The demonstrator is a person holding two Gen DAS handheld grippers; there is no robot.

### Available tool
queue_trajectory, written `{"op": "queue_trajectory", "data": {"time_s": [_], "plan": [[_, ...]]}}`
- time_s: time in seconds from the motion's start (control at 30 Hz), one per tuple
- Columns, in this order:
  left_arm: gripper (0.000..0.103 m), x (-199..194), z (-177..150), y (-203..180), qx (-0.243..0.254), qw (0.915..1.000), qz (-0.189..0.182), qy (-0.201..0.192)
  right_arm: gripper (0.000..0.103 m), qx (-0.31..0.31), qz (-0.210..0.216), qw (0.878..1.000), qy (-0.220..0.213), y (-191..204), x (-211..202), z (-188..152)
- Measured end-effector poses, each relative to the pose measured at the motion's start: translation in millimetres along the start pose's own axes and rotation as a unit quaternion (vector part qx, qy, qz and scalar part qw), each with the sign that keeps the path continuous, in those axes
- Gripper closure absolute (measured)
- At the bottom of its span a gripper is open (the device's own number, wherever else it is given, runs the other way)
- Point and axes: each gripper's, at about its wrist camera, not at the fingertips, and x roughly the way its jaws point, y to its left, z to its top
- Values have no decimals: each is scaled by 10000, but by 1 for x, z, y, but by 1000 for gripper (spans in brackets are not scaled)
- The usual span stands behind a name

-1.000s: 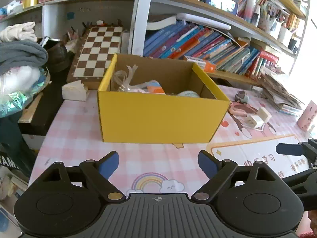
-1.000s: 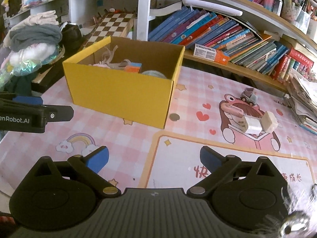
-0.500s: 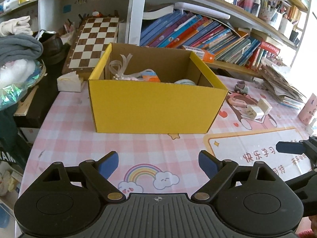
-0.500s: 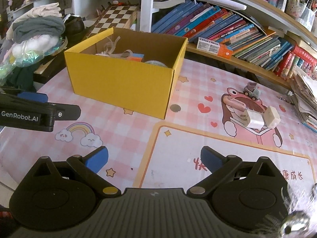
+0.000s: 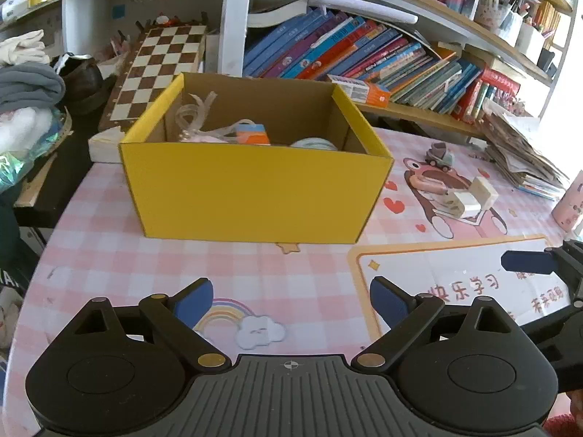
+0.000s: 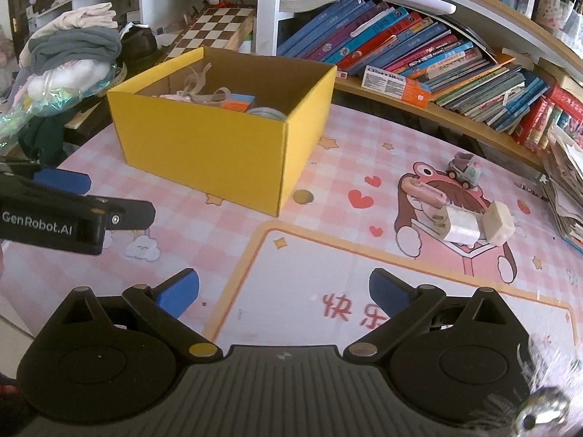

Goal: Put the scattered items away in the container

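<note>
Right tongs spread, empty; yellow box ahead-left.

Left gripper jaws wide apart, empty; right gripper likewise, level beside it.

The worktop, covered by a pink checked cloth, is occupied by a yellow cardboard box, a toy car, two white plugs touching, and pink scissors.
</note>
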Motion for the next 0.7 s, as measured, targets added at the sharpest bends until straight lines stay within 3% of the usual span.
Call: {"op": "queue_trajectory", "data": {"time_s": [0.7], "plan": [[8, 34, 16, -90, -217, 9991, 372, 65, 2, -332, 371, 9988, -31, -102, 11, 1]]}}
